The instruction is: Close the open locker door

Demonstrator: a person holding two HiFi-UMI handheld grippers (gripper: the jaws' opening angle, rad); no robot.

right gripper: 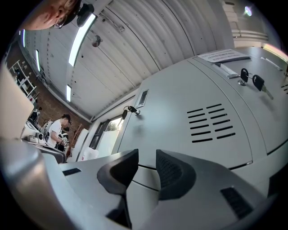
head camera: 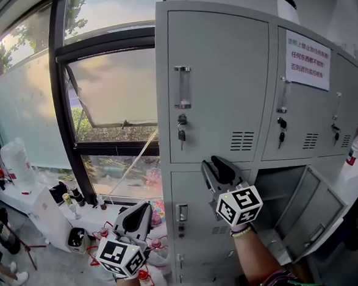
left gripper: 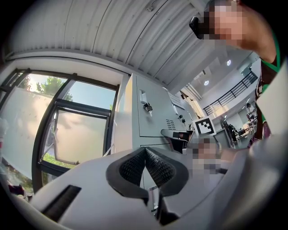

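A bank of grey metal lockers (head camera: 223,75) fills the head view. One lower locker door (head camera: 312,212) at the right stands swung outward, and its dark compartment (head camera: 280,184) shows behind it. My right gripper (head camera: 214,167) is held up in front of the seam between the upper and lower lockers, left of the open door and apart from it. Its jaws stand a little apart in the right gripper view (right gripper: 147,164), and only the locker face shows between them. My left gripper (head camera: 141,212) hangs lower left by the window, its pads (left gripper: 155,166) touching, holding nothing.
A large window (head camera: 111,89) with a dark frame is left of the lockers. Below it are a white table (head camera: 42,204) with bottles and clutter on the floor. Keys (head camera: 182,133) hang in the upper locks. A paper notice (head camera: 308,60) is stuck on an upper door. A person (right gripper: 56,130) stands far off.
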